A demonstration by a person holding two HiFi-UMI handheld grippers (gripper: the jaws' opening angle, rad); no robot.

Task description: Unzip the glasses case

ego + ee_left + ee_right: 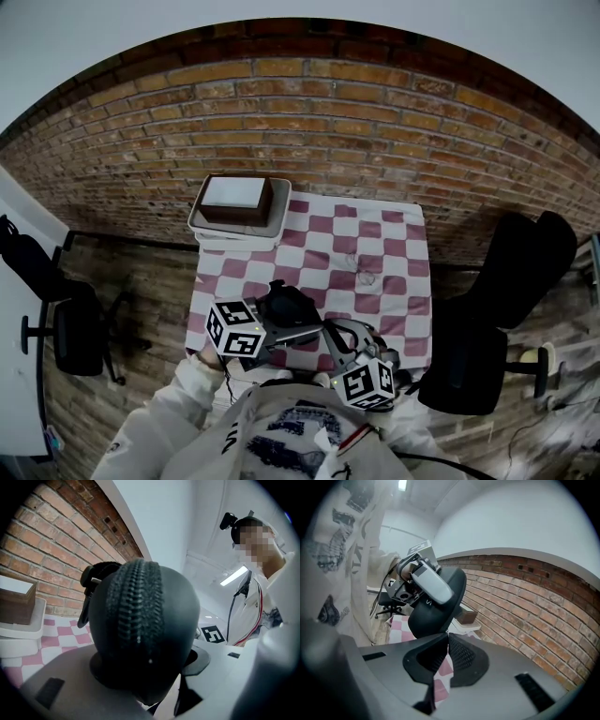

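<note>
Brick wall behind pink-checked cloth desk (pixel 375 246). My left gripper (pixel 150 663) fingers clamp the black oval zipped glasses case (pixel 136 620), lower centre of head view. Right gripper (pixel 446 634) fingers fully closed, tips at case edge.

A box (pixel 234 199) lies far left on the table (pixel 394 272), the glasses case (pixel 286 305) above its near edge.

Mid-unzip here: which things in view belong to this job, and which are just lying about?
In the job:
glasses case, gripped by the left claw
right claw, closed at the case's edge

Lying about:
white tray holding a brown box
checked cloth
office chair at left
black chair at right
</note>
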